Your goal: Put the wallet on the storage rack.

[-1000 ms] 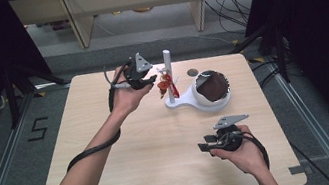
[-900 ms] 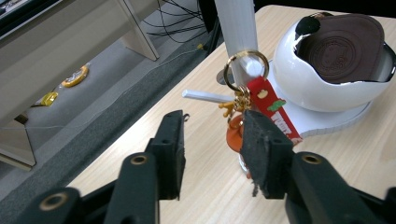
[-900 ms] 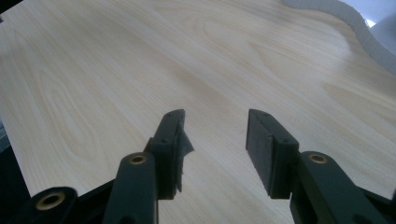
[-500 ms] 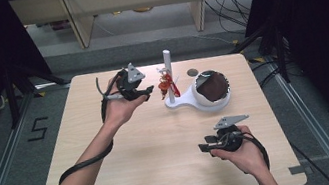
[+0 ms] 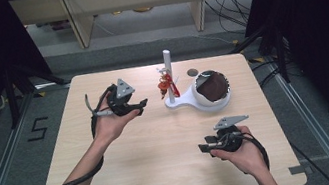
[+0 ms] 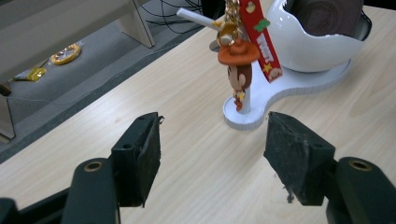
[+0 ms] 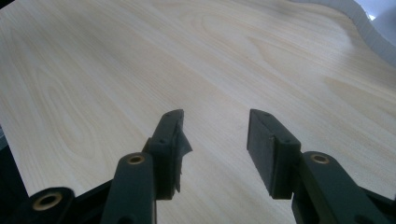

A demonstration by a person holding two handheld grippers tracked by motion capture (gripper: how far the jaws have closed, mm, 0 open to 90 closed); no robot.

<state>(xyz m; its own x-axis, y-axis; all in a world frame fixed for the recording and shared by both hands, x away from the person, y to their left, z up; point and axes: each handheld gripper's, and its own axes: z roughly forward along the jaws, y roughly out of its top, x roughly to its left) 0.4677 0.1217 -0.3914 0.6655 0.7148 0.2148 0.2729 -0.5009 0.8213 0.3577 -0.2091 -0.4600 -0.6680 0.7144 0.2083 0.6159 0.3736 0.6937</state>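
Nearest the person, the right gripper (image 5: 205,147) rests low over the front right part of the worktop (image 5: 153,160), held in the right hand (image 5: 243,152). In the right gripper view its jaws stand apart with nothing between them, bare light wood beneath: released.

Further in, at the left of the worktop's middle, the left hand (image 5: 109,124) carries the left gripper (image 5: 143,106), which points toward the white stand (image 5: 179,102). Its jaws have just been opening; in the left gripper view (image 6: 212,149) they stand wide with only wood grain in the gap, so this gripper is released as well and holds nothing.

Just beyond the left gripper, clear of its jaws, hangs the keychain (image 6: 239,60): an orange-hatted figure with a red strap and a gold ring, suspended from the stand's upright white post (image 5: 167,69). The figure hangs against the lower part of the post.

The stand's flat base runs right to a white egg-shaped bowl (image 5: 210,90) with a dark brown lining. A small dark disc (image 5: 193,72) lies on the worktop behind the bowl, near the far edge. Beyond the worktop are a grey floor, cables and pale cabinet legs.
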